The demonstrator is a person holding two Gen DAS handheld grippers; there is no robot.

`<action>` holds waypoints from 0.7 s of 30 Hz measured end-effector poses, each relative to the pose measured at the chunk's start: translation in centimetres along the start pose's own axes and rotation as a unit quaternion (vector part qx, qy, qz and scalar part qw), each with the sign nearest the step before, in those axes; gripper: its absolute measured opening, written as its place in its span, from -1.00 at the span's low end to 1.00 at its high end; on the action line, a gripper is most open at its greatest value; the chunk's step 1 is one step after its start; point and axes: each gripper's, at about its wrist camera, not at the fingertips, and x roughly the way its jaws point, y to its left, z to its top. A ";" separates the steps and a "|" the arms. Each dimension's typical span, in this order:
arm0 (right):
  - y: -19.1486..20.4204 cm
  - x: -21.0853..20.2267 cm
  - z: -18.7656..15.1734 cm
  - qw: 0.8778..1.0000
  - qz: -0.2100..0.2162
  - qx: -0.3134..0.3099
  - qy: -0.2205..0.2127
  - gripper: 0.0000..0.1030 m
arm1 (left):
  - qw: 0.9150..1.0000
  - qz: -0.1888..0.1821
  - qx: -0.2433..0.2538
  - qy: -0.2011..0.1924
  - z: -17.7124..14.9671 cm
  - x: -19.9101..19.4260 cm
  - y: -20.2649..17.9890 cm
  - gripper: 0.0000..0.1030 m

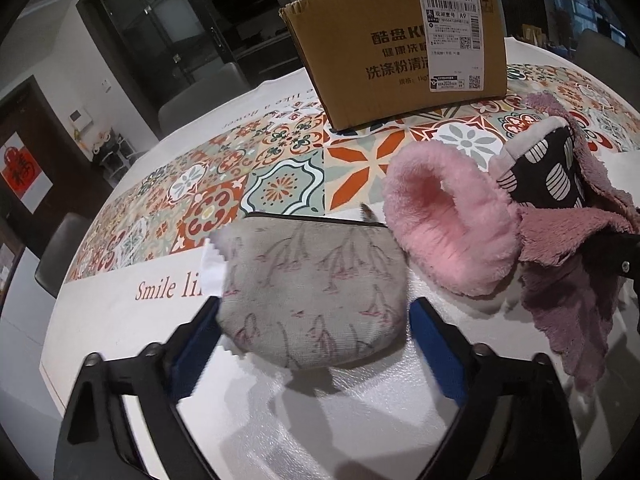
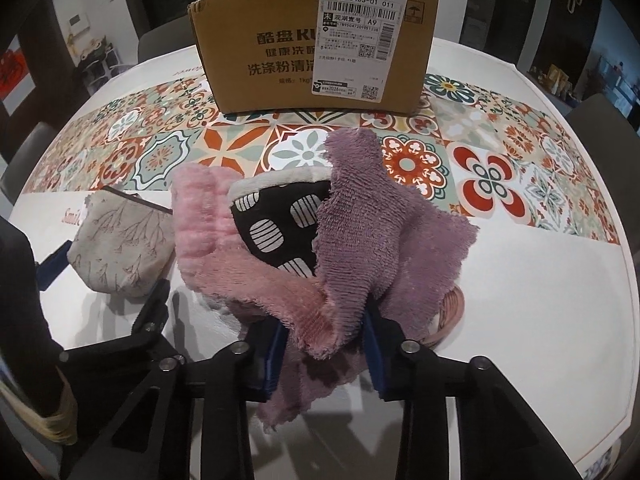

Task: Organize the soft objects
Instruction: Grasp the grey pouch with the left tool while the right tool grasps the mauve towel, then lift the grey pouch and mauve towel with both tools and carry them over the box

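A grey floral zip pouch (image 1: 312,288) lies on the white table between the blue pads of my left gripper (image 1: 314,308), which stands open around it; I see no pad pressing on it. Right of the pouch sits a pink fluffy piece (image 1: 444,220), then a black patterned mitt (image 1: 548,172) under a purple towel (image 1: 568,272). In the right wrist view my right gripper (image 2: 325,320) is shut on the near edge of the purple towel (image 2: 372,220), which drapes over the mitt (image 2: 280,220) and the pink piece (image 2: 200,216). The pouch (image 2: 120,248) and left gripper (image 2: 106,280) show at the left.
An open cardboard box (image 2: 312,44) stands at the back on the tile-patterned tablecloth (image 2: 500,184). A woven ring (image 2: 450,316) peeks from under the towel. Grey chairs (image 2: 604,120) stand around the table. A dark sleeve (image 2: 24,320) fills the left edge.
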 end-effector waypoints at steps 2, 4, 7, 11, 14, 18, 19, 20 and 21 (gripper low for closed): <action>0.2 0.0 0.1 1.000 0.000 0.000 0.002 -0.41 | 1.000 -0.005 0.003 -0.004 0.1 0.0 0.2 0.58; 0.3 0.0 0.1 1.000 -0.001 -0.001 0.004 -0.44 | 1.000 -0.010 0.007 -0.006 0.2 -0.2 0.3 0.49; 0.3 -0.1 0.2 1.000 -0.003 0.001 0.007 -0.49 | 1.000 -0.023 0.015 -0.009 0.4 -0.5 0.7 0.34; 0.3 -0.6 0.5 1.000 -0.006 0.007 0.011 -0.54 | 0.999 -0.038 0.027 -0.015 0.9 -0.8 1.1 0.18; 0.5 -0.9 0.7 1.000 -0.008 0.012 0.014 -0.56 | 0.998 -0.046 0.038 -0.026 1.2 -1.2 1.4 -0.02; 0.7 -1.2 1.0 1.000 -0.011 0.018 0.015 -0.62 | 0.997 -0.072 0.038 -0.014 1.5 -0.7 1.7 -0.17; 0.7 -1.3 1.0 1.000 -0.012 0.021 0.014 -0.62 | 0.996 -0.077 0.035 -0.010 1.5 -0.5 1.7 -0.25; 0.8 -1.3 1.0 1.000 -0.012 0.024 0.014 -0.64 | 0.996 -0.082 0.031 -0.007 1.6 -0.5 1.9 -0.30; 0.8 -1.3 1.0 0.999 -0.013 0.027 0.014 -0.66 | 0.996 -0.085 0.028 -0.008 1.6 -0.5 2.0 -0.32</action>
